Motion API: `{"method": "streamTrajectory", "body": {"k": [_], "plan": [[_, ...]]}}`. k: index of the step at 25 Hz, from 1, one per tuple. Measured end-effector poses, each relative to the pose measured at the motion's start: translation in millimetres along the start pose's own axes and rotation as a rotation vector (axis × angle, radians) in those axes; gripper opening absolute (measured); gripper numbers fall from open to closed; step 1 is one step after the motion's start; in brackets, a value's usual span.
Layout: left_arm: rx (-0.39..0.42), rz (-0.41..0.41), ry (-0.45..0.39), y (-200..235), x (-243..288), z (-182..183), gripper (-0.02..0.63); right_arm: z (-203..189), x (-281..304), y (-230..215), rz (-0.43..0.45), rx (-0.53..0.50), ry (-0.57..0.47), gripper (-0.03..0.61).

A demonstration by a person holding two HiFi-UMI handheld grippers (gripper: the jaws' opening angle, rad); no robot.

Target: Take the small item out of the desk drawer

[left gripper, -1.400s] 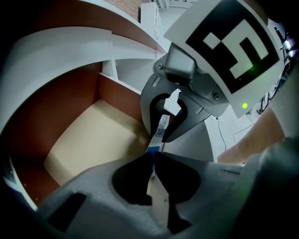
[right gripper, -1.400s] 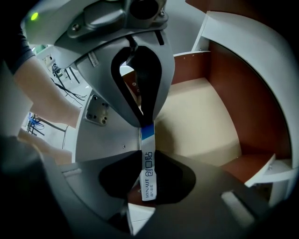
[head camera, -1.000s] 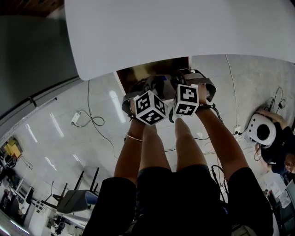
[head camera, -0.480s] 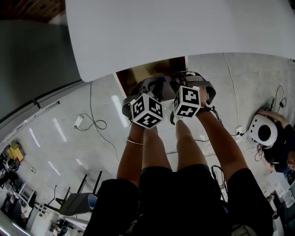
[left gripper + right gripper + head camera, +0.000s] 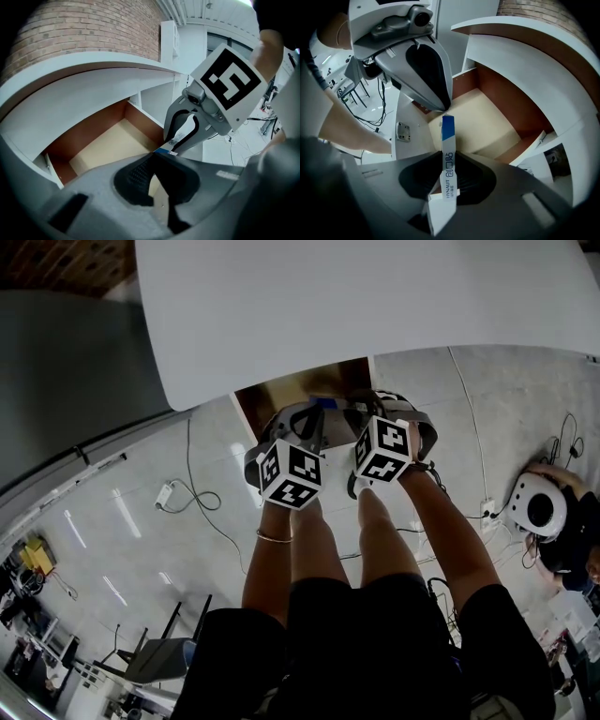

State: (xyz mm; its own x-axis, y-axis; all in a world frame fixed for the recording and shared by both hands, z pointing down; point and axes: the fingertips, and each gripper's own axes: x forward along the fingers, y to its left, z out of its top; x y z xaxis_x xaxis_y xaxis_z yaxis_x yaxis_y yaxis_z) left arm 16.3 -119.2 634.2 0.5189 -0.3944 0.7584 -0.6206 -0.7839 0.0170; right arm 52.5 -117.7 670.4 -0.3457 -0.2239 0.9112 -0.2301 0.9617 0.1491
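The slim box [image 5: 447, 157] is white, blue-ended.

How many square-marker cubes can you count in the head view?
2. The left cube sits near picture centre, below the open drawer; the right cube sits close beside it, to its right. None appears hidden.

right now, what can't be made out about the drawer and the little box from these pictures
- Left gripper view: the left tongs cover the near floor of the drawer.
- Right gripper view: the right tongs clamp and cover the broad faces of the box.
- Head view: the desk top and both tongs hide most of the drawer; the box is too small to pick out.
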Motion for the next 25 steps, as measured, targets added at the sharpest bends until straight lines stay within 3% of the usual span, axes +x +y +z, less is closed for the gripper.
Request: {"method": "streamTrajectory", "body": {"k": [25], "plan": [[-0.083,0.107,-0.001,17,-47,10,0.000,17,-54,-6,-0.025,0.178,-0.142,0.097]]}}
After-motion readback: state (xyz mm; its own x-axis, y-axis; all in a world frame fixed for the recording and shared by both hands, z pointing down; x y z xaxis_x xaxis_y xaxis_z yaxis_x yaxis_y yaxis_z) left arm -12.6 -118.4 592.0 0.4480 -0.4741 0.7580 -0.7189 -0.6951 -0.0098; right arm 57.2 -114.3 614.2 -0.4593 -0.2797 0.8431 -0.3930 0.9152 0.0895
